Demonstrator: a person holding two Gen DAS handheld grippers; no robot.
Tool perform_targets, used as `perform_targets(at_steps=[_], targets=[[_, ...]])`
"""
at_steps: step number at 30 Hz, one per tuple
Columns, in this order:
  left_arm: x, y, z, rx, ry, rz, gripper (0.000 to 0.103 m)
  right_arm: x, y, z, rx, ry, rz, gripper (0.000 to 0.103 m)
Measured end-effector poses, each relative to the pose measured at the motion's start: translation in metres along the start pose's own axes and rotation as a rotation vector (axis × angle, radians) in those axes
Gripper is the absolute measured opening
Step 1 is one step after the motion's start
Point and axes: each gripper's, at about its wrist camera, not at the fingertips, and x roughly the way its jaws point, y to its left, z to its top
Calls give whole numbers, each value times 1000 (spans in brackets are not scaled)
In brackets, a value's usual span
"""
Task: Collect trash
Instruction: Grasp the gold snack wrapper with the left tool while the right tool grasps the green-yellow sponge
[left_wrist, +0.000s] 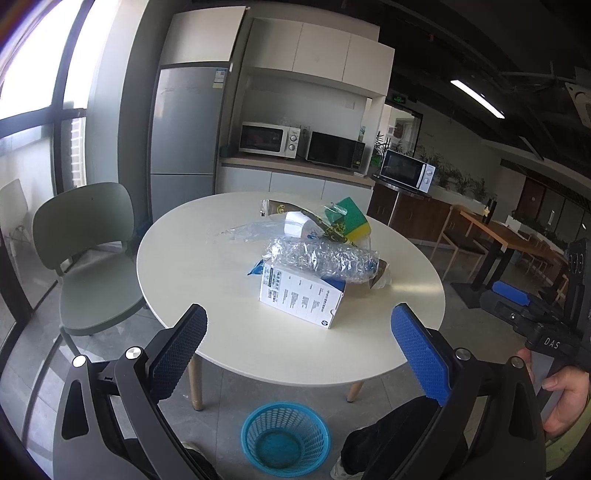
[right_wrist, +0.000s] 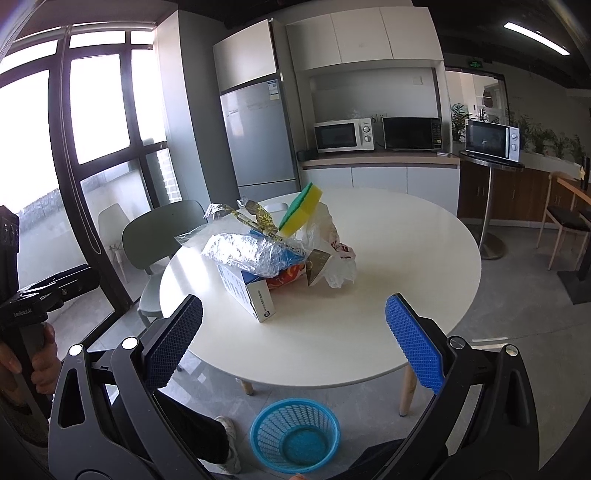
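Trash (left_wrist: 314, 258) piling at frame centre on the round table (left_wrist: 221, 332), beyond both grippers (left_wrist: 299, 350) (right_wrist: 293, 345) hovering jaws apart, nothing held. Looking light and crinkly: pinching the stiff white box (left_wrist: 303, 299) first, bubble wrap (left_wrist: 325, 260) slipping easily. Blue basket (left_wrist: 285, 435) waiting at bottom centre.

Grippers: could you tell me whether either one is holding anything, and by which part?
Nothing is held: the left gripper and right gripper are both open and empty.
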Motion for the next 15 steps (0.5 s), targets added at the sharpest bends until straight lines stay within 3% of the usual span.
perform_targets(at_steps=[15], targets=[[61, 1, 45, -64, 22, -78, 97, 68, -19, 71, -10, 48, 32, 95]])
